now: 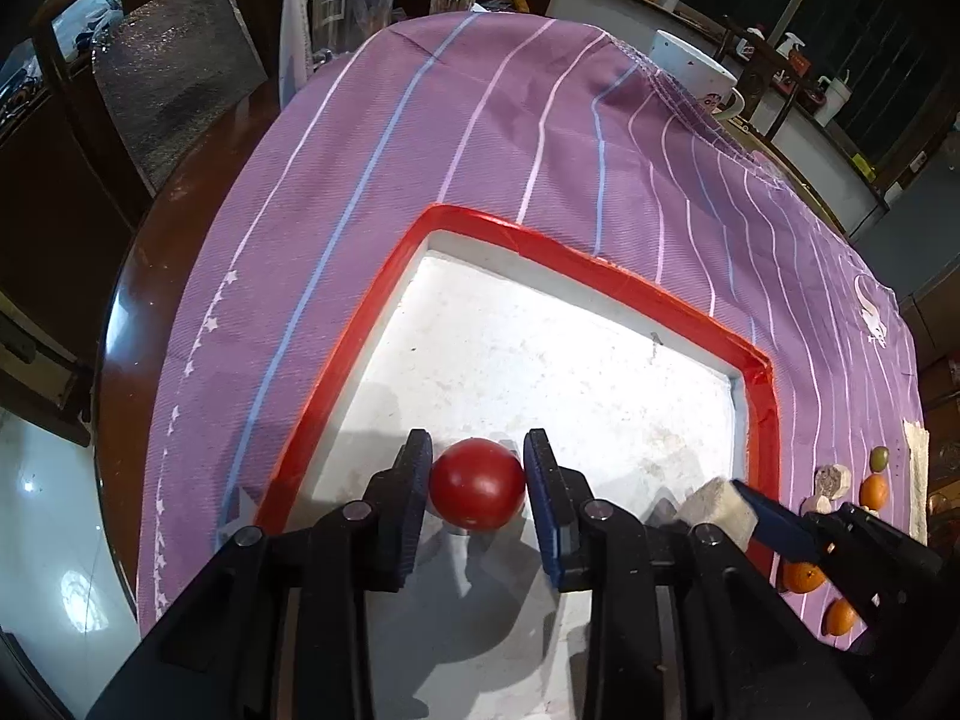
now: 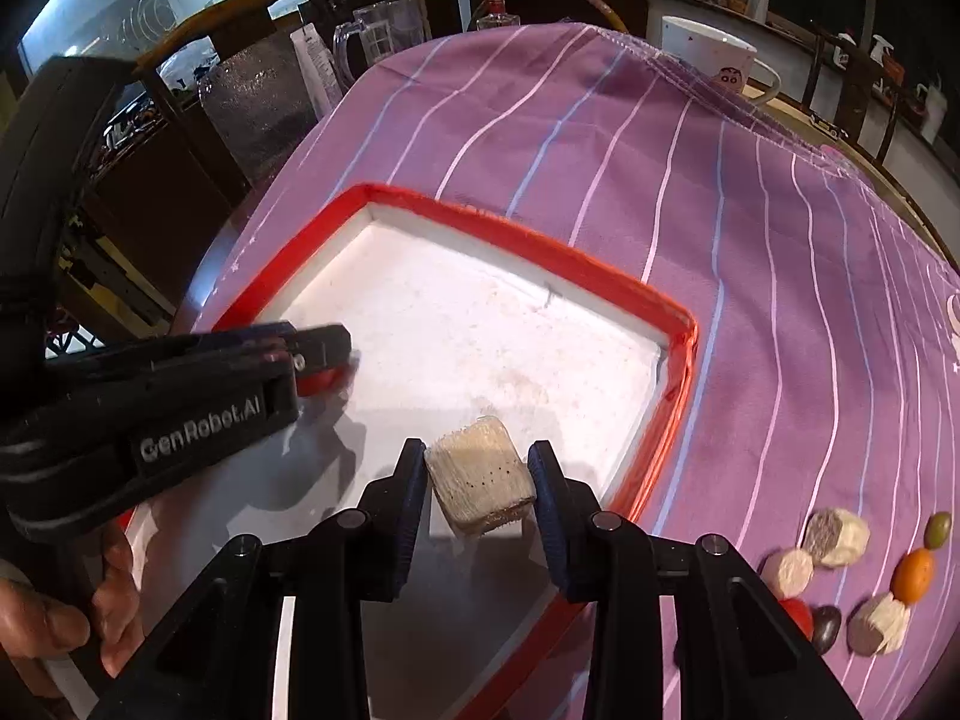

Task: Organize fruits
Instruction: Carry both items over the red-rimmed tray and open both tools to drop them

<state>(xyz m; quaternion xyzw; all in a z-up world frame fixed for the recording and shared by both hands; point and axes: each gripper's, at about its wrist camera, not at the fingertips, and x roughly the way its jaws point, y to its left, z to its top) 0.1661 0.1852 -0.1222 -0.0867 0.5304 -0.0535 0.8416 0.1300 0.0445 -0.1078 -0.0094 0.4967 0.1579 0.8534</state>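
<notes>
A white foam tray with a red taped rim (image 1: 576, 255) (image 2: 516, 237) lies on the purple striped cloth. My left gripper (image 1: 477, 474) is shut on a red tomato (image 1: 477, 483) over the tray's near left part; the tomato also shows in the right wrist view (image 2: 315, 383) under the left gripper (image 2: 327, 354). My right gripper (image 2: 480, 483) is shut on a pale fibrous chunk (image 2: 480, 483) over the tray's near right part; the chunk also shows in the left wrist view (image 1: 717, 507). Loose fruits lie on the cloth right of the tray: pale chunks (image 2: 837, 537), an orange (image 2: 912, 573), a green olive (image 2: 939, 528).
A white mug (image 2: 708, 54) stands at the table's far edge, with glass pitchers (image 2: 378, 36) and a bottle (image 2: 495, 9) at the back left. Wooden chairs (image 2: 240, 30) surround the table. A dark fruit (image 2: 825, 627) and a red one (image 2: 798, 615) lie near my right gripper.
</notes>
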